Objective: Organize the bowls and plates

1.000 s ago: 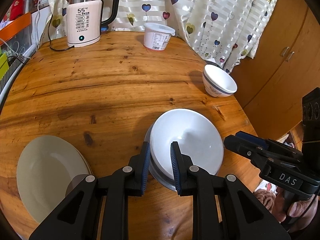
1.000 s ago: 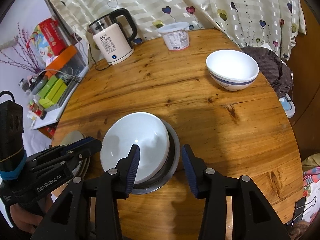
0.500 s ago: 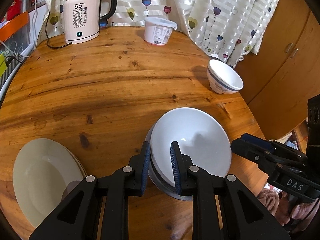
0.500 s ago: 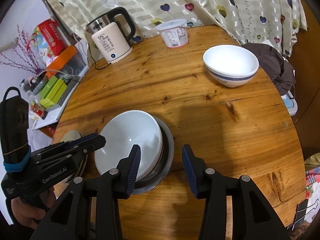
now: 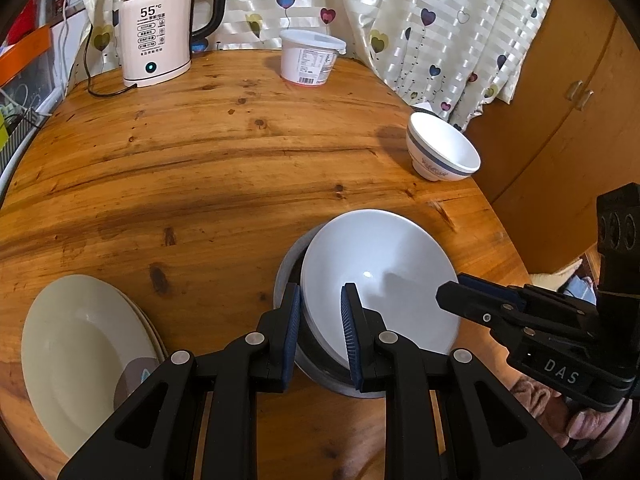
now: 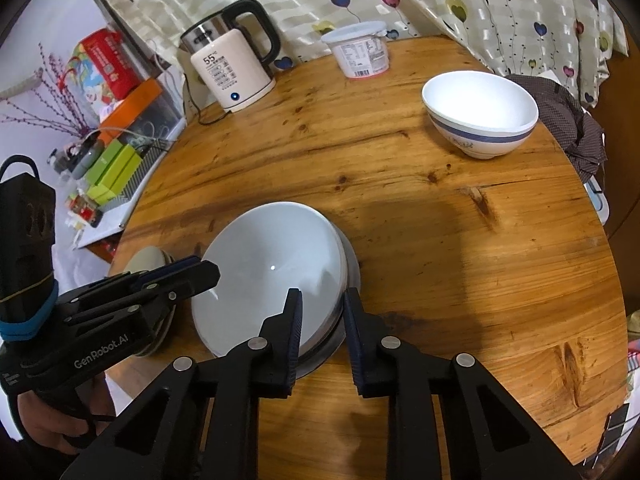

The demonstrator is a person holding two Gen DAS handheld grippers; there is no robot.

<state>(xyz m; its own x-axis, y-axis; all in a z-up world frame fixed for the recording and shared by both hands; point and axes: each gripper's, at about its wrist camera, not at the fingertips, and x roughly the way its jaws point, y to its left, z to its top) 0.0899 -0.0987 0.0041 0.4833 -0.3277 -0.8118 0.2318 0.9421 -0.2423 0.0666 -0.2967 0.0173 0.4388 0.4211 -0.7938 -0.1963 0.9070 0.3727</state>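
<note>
A large white bowl [image 5: 376,276] sits tilted in a grey metal dish [image 5: 286,276] near the table's front. My left gripper [image 5: 320,320] is shut on the bowl's left rim. My right gripper [image 6: 320,320] is shut on the right rims of the white bowl [image 6: 272,268] and the metal dish [image 6: 352,268] together. A blue-banded white bowl [image 5: 442,152] stands at the far right edge; it also shows in the right wrist view [image 6: 480,114]. A stack of cream plates [image 5: 80,352] lies at the front left.
An electric kettle [image 5: 156,28] with its cord and a white lidded tub [image 5: 310,56] stand at the back of the round wooden table [image 5: 200,152]. A heart-print curtain [image 5: 440,20] hangs behind. A wooden cabinet [image 5: 560,100] stands at the right.
My right gripper has closed from wide open onto the right rims of the bowl and dish. Both grippers have moved forward a little. My left gripper has stayed shut on the bowl.
</note>
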